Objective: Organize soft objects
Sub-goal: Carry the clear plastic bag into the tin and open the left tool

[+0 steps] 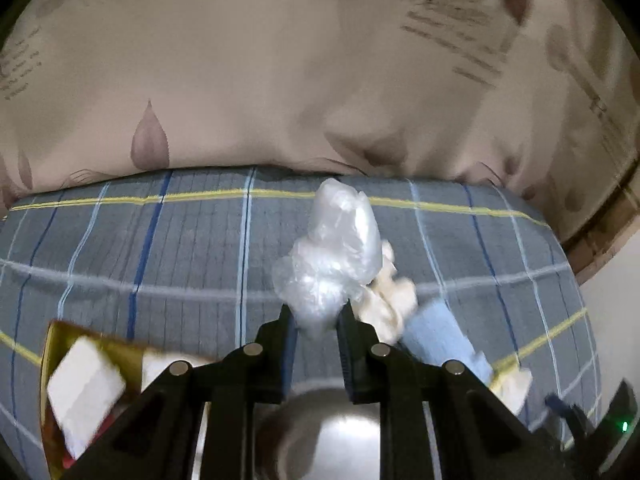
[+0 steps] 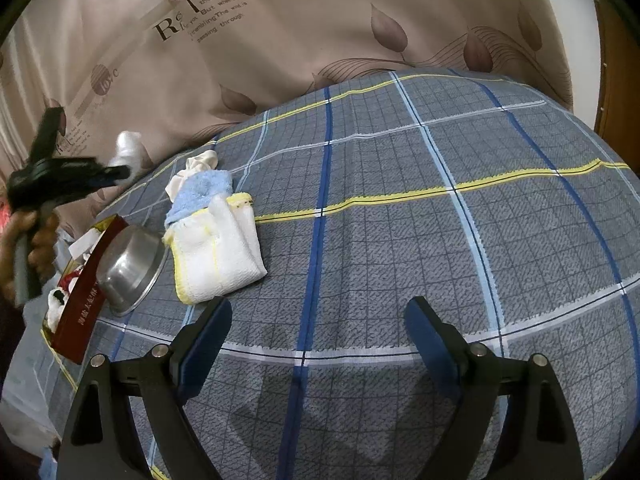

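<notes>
My left gripper [image 1: 317, 320] is shut on a crumpled clear plastic bag [image 1: 332, 256] and holds it above the plaid bed cover; the bag also shows in the right wrist view [image 2: 127, 148]. A steel bowl [image 1: 328, 432] lies right below the left gripper. A cream cloth [image 1: 384, 304], a light blue towel [image 2: 204, 192] and a white towel with yellow trim [image 2: 216, 256] lie together on the cover. My right gripper [image 2: 318, 328] is open and empty over bare cover, to the right of the towels.
A red and gold box [image 2: 86, 280] with white items stands left of the steel bowl [image 2: 132, 268]. A beige leaf-print quilt [image 2: 280, 40] lies along the far side. The plaid bed cover [image 2: 440, 240] stretches to the right.
</notes>
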The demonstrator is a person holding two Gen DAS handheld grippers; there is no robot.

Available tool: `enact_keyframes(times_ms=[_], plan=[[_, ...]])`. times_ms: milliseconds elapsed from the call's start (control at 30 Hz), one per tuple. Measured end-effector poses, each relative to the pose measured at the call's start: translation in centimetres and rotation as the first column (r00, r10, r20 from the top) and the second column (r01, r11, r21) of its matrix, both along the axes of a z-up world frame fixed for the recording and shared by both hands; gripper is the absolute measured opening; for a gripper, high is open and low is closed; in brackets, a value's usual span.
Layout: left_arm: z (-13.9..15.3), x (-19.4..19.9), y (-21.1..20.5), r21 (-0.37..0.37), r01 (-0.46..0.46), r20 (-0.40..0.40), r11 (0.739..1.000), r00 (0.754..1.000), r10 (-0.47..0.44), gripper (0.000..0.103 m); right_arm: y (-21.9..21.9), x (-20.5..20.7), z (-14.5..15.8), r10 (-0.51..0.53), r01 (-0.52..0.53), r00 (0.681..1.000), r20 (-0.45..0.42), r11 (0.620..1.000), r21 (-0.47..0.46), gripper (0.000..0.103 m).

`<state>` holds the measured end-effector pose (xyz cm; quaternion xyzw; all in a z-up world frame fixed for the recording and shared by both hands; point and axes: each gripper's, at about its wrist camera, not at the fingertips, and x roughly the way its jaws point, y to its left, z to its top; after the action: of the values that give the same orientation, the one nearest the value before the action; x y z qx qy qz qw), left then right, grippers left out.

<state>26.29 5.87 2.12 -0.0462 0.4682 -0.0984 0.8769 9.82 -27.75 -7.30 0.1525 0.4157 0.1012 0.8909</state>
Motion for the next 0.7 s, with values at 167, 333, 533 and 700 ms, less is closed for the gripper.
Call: enact_keyframes(times_ms=[167, 333, 533, 700], plan=[[0.7, -4.5, -0.7, -0.025, 0.013, 0.013, 1.0, 1.0, -0.013, 0.019, 0.0, -0.1, 0.0, -0.005, 0.005, 1.0, 0.0, 1.0, -0.009, 0.087], [1.4, -7.7, 0.6, -0.075, -0.018, -0.009, 0.997, 1.0, 0.018, 0.019, 0.0, -0.1, 0.0, -0.012, 0.012, 1.0, -0.003, 1.0, -0.014, 0.088], [2.6, -11.8, 3.6, -0.076, -0.09, 0.009, 0.993, 0.996, 0.091, 0.019, 0.1, -0.1, 0.0, -0.018, 0.018, 1.0, -0.006, 1.0, -0.025, 0.091], [2.8, -14.6, 5.9, -0.065, -0.146, 0.021, 0.987, 0.989, 0.147, 0.019, 0.1, -0.1, 0.0, -0.021, 0.021, 1.0, -0.01, 0.999, -0.038, 0.094]])
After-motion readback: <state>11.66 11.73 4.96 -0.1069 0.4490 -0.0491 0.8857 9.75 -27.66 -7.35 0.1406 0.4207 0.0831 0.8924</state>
